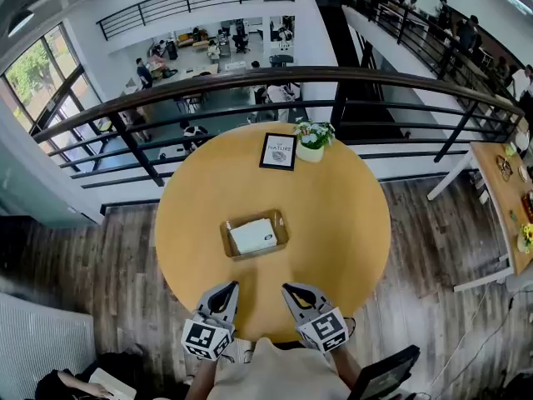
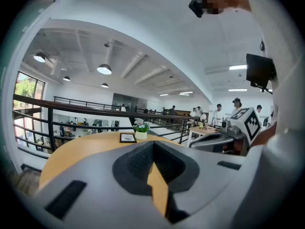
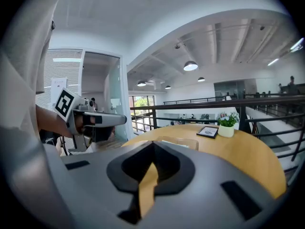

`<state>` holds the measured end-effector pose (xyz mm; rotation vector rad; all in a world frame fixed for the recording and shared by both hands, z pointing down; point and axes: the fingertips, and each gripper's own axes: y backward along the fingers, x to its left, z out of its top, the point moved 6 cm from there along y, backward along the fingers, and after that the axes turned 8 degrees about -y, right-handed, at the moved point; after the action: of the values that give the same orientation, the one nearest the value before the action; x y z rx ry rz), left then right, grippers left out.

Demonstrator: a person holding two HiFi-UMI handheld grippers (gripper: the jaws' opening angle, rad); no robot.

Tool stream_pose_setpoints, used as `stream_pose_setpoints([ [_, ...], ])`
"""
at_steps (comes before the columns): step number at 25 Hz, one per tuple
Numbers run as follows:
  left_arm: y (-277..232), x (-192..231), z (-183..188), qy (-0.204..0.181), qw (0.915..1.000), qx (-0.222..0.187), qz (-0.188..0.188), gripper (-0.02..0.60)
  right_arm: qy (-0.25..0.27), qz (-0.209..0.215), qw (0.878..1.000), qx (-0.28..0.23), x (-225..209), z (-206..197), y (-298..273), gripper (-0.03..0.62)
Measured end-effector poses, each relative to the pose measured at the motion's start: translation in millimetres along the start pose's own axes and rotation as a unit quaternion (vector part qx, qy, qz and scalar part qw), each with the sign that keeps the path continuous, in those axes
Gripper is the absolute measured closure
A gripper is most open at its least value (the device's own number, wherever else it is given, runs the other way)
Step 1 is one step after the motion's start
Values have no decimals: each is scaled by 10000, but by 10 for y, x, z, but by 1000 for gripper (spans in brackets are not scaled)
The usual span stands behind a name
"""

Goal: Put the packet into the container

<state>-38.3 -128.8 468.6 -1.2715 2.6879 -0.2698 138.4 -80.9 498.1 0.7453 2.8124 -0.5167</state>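
Jaws well short of packet (image 1: 253,236)

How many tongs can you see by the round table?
2: left tongs at the near edge of the table, right tongs beside them, both shut and empty. None look hidden.

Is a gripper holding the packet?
No, the packet lies in the container on the table, touched by nothing.

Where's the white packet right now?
In the head view, the white packet lies inside the brown container in the middle of the round yellow table, on the near side of the framed card and the little potted plant.
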Motion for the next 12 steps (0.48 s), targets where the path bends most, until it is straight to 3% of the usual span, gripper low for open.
stream_pose_setpoints([
  [12,1034,-256,-233,-19,9993,-248,-266,577,152,-461,9986,-199,1068,-223,381,588],
])
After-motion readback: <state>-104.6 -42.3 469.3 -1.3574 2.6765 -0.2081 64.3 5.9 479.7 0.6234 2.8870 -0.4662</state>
